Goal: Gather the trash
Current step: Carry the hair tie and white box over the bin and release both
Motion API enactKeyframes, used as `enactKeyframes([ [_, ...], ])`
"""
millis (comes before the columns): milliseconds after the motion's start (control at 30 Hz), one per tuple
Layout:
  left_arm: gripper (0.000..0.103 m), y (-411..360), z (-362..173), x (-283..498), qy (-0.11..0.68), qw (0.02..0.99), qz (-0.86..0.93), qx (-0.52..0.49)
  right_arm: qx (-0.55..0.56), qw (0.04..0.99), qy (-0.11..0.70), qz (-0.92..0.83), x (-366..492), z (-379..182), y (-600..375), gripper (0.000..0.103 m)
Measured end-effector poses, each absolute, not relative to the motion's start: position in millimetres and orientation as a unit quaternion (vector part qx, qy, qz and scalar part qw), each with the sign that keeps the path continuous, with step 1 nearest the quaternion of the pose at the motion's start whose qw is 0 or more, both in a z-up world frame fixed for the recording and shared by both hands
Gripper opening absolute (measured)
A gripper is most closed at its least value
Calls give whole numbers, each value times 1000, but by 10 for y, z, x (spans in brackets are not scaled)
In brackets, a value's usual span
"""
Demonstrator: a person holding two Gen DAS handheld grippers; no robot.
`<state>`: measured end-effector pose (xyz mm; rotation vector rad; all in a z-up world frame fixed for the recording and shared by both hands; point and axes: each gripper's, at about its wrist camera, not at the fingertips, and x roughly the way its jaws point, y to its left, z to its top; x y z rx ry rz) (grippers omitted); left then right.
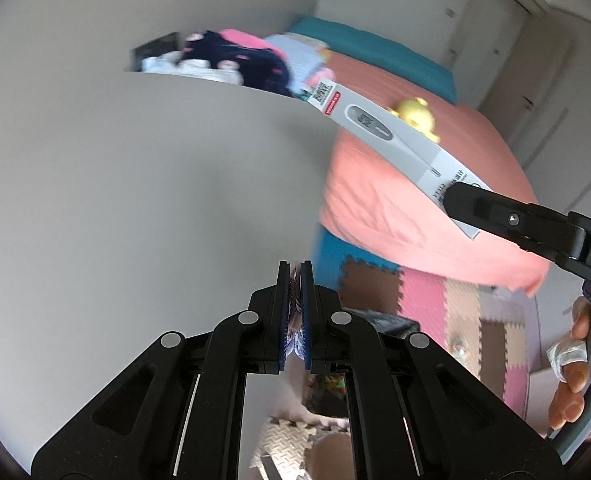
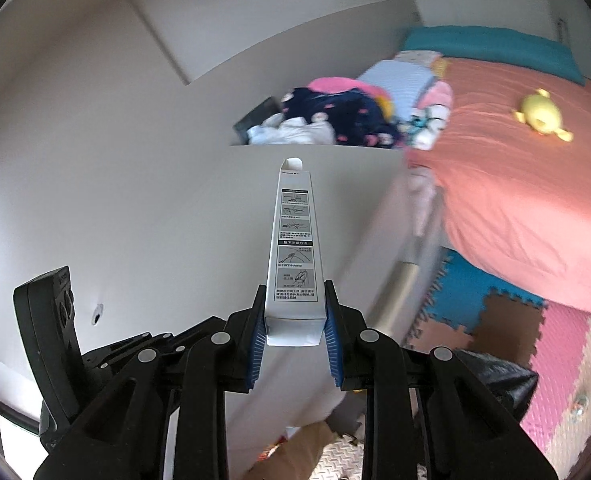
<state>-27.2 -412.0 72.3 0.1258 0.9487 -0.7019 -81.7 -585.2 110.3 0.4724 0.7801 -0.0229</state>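
Okay, my right gripper [image 2: 294, 330] is clamped on the base of a long white thermometer box [image 2: 294, 248], held in the air pointing toward the pale wall, bed [image 2: 535, 208] to its right. My left gripper [image 1: 295, 312] is clenched tight on a thin shiny wrapper scrap [image 1: 294, 320], over the foam puzzle mat [image 1: 435, 304]. A yellow plush toy [image 2: 541, 116] lies on the salmon bedspread.

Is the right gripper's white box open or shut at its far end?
Open: the white box shows its tuck flap standing up at the far end.
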Motion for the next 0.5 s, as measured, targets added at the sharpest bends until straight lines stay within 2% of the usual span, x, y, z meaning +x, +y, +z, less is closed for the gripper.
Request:
enactKeyframes([
  [500,5,-5261,248,-1486,456,772,-417,148,292,873,373,-118,-2271,491,-6700,28],
])
